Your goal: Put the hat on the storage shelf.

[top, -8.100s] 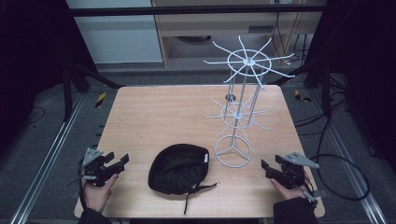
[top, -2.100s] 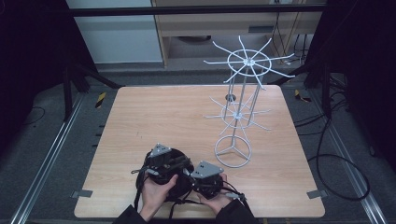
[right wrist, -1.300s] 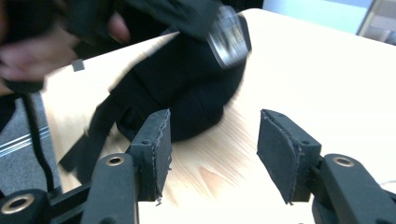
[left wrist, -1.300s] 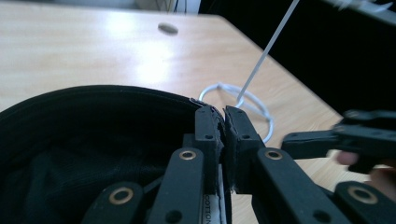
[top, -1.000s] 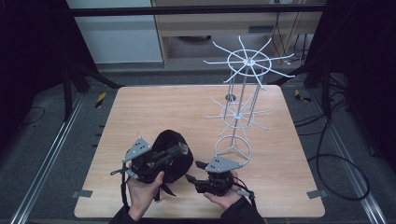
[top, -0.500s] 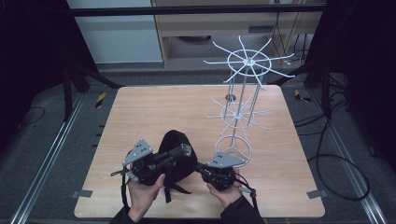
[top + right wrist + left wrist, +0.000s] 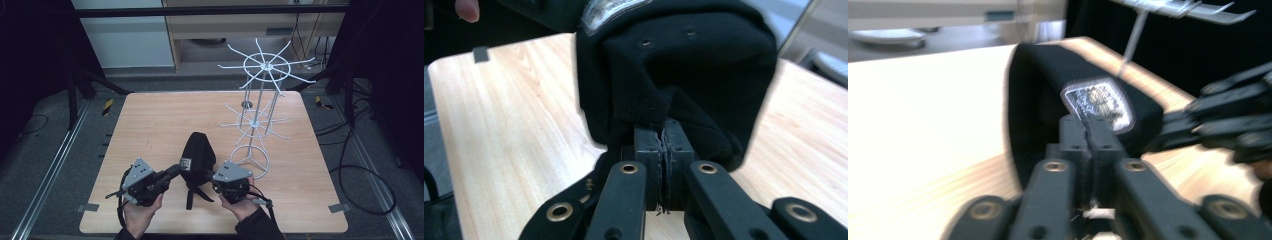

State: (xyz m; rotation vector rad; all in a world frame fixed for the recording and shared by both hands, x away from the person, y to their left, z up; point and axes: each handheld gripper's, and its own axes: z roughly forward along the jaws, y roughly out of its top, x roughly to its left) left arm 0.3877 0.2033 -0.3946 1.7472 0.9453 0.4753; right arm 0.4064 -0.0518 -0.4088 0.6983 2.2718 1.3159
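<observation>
A black cap (image 7: 198, 154) is held up off the wooden table (image 7: 150, 120) between both grippers, folded narrow, with its strap hanging down. My left gripper (image 7: 176, 170) is shut on the cap's left edge beside a silvery label (image 7: 1096, 102). My right gripper (image 7: 214, 176) is shut on the cap's right edge, and black fabric (image 7: 674, 70) bulges above its closed jaws. The white wire rack (image 7: 259, 107) stands just right of the cap, its ring base near my right hand.
The rack's spokes spread wide at two levels above the table's right half. Past the table's far edge stands pale furniture (image 7: 125, 35). Cables (image 7: 360, 165) lie on the floor at the right. Metal rails (image 7: 50, 165) run along the left side.
Both grippers have come in from the table's corners, closed on the cap and lifted it. Over the last second the cap rose and folded narrower, moving slightly toward the rack.
</observation>
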